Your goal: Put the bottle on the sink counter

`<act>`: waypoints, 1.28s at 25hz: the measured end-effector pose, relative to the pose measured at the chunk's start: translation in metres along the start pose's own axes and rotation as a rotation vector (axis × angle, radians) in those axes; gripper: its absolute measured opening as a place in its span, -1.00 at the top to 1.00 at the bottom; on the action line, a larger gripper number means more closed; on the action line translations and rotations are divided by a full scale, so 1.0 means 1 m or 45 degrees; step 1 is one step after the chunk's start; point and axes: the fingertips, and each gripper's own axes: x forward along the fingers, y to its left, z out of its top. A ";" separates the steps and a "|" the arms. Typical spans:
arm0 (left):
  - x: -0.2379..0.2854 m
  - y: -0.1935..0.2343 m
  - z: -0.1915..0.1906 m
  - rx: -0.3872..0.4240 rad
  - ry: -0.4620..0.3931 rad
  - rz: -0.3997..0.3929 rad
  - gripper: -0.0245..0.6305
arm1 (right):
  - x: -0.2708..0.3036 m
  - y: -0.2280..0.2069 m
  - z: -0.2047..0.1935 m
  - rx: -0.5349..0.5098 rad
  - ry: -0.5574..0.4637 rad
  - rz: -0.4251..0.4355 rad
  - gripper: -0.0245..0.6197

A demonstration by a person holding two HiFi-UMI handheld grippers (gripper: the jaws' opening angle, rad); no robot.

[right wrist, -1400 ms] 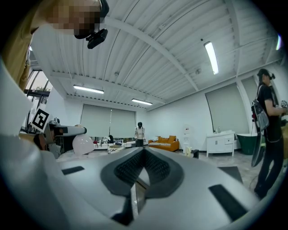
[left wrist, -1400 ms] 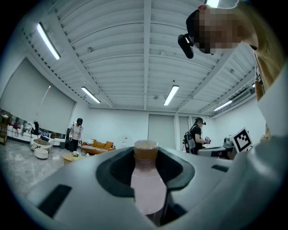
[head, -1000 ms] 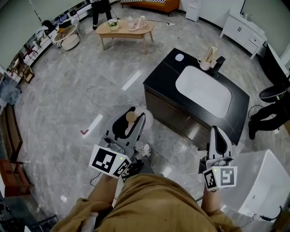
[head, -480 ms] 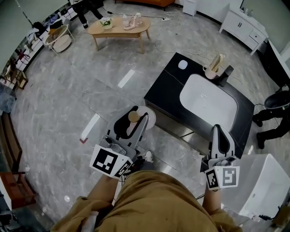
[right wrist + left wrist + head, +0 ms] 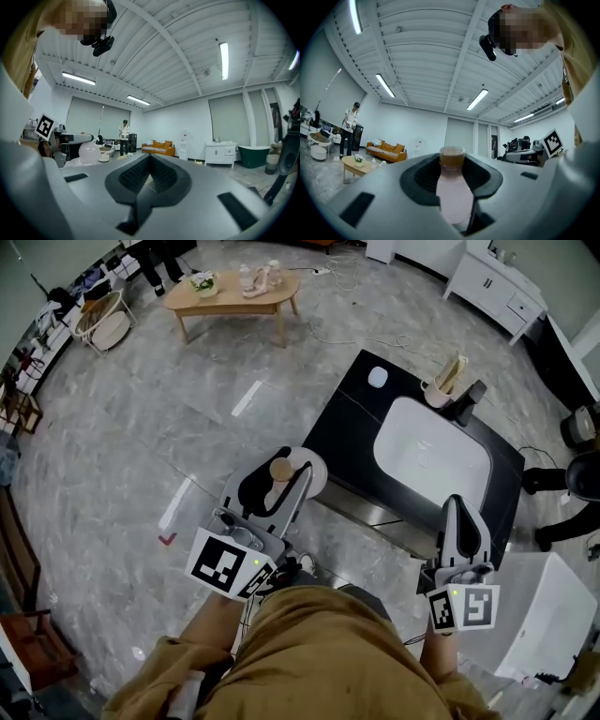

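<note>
Two grippers on my feed, left gripper point(image 5: 281, 486) clamped on the bottle point(image 5: 280, 469), upright between its fingers point(image 5: 302, 482), right gripper point(image 5: 457, 512) closed, seemingly empty, counter point(image 5: 347, 427) just beyond both tips.

Ahead and to the right, the sink counter point(image 5: 349, 432), with the basin point(image 5: 431, 451) sunk in its top. Along the far edge, a cup point(image 5: 438, 393) just beside the faucet point(image 5: 469, 399). Off at the far-left corner, a small round thing point(image 5: 378, 378) (too small to tell what). Right by the counter's near-left corner, the bottle point(image 5: 280, 469), upright between the jaws of the left gripper point(image 5: 291, 471). Over on the right, the right gripper point(image 5: 457, 508), before the counter's near-right corner. Way back on the left, a coffee table point(image 5: 230, 298) with a few small things on it, and a basket point(image 5: 103, 324) further left. Far right, a cabinet point(image 5: 492, 287). Near right, beside the right gripper, a tub point(image 5: 548, 615).
</note>
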 end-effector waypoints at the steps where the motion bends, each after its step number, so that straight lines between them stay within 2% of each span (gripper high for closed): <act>1: 0.001 0.001 -0.001 -0.003 0.001 -0.004 0.52 | 0.002 0.000 0.000 -0.001 0.001 -0.005 0.91; 7: 0.014 0.002 -0.008 -0.015 0.018 -0.009 0.52 | 0.017 -0.003 -0.002 0.007 0.016 0.017 0.91; 16: 0.038 0.002 -0.014 0.001 0.024 0.058 0.52 | 0.045 -0.021 -0.007 0.005 0.033 0.112 0.91; 32: 0.091 0.004 -0.048 0.037 0.083 0.085 0.52 | 0.071 -0.057 -0.032 0.034 0.099 0.155 0.91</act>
